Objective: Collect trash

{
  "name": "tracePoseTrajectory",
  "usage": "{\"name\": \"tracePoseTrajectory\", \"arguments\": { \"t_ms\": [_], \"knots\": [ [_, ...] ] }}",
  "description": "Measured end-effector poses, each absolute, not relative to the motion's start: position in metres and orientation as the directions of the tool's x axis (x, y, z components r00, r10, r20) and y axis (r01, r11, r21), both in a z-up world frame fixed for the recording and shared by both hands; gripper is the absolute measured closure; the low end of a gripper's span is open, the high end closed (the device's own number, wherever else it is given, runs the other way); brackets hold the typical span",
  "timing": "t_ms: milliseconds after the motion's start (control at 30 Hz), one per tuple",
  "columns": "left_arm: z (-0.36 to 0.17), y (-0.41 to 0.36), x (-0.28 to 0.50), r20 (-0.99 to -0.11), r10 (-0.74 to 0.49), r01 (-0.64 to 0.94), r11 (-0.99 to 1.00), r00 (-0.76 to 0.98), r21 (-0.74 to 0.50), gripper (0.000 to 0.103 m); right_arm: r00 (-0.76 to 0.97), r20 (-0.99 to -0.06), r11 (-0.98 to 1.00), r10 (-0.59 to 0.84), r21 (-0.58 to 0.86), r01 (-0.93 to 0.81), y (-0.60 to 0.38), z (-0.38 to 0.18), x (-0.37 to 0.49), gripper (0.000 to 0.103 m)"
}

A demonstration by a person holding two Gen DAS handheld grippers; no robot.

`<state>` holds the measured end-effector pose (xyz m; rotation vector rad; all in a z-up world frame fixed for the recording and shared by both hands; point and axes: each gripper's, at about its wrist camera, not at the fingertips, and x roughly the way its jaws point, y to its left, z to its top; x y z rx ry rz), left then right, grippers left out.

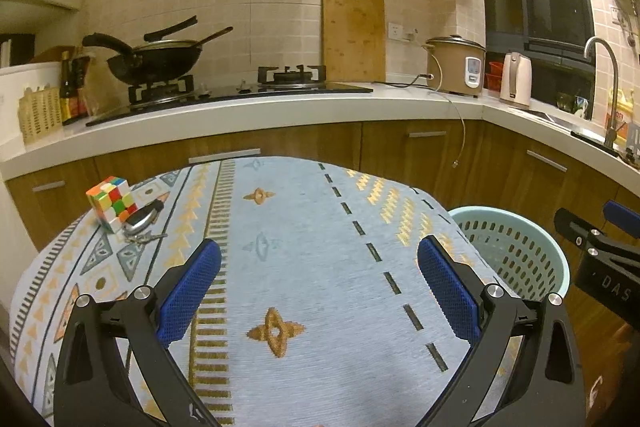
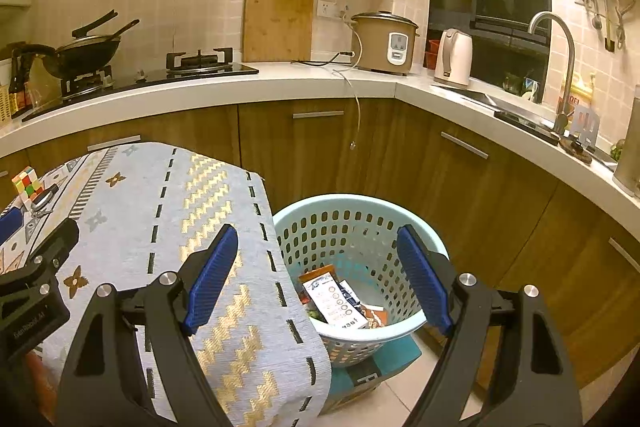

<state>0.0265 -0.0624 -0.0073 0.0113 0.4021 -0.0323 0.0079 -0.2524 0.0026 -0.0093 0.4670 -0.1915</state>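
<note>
A light blue perforated basket (image 2: 360, 219) stands on the floor right of the cloth-covered table (image 2: 132, 195); it also shows in the left wrist view (image 1: 512, 247). Inside it lie wrappers and paper packets (image 2: 340, 303). My right gripper (image 2: 316, 267) is open and empty, hovering above the basket's near rim and the table's right edge. My left gripper (image 1: 320, 287) is open and empty above the middle of the tablecloth (image 1: 300, 227). The right gripper's body (image 1: 600, 259) shows at the right edge of the left wrist view.
A Rubik's cube (image 1: 112, 203) and a car key with keyring (image 1: 140, 223) lie at the table's far left. Behind runs a kitchen counter (image 1: 280, 107) with wok, stove, cutting board, rice cooker (image 1: 456, 67), kettle and sink. A cable (image 2: 358, 115) dangles over the cabinets.
</note>
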Motion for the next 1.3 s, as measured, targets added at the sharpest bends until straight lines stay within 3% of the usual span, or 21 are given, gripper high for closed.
{"name": "tracePoseTrajectory", "arguments": {
  "t_ms": [1300],
  "knots": [
    [-0.0058,-0.0631,0.0244,-0.386,-0.021,0.026,1.000,0.922,0.008,0.008,0.870,-0.465,0.985,-0.164,-0.036,0.167,-0.2499,0.0012,0.0096,0.024]
  ]
}}
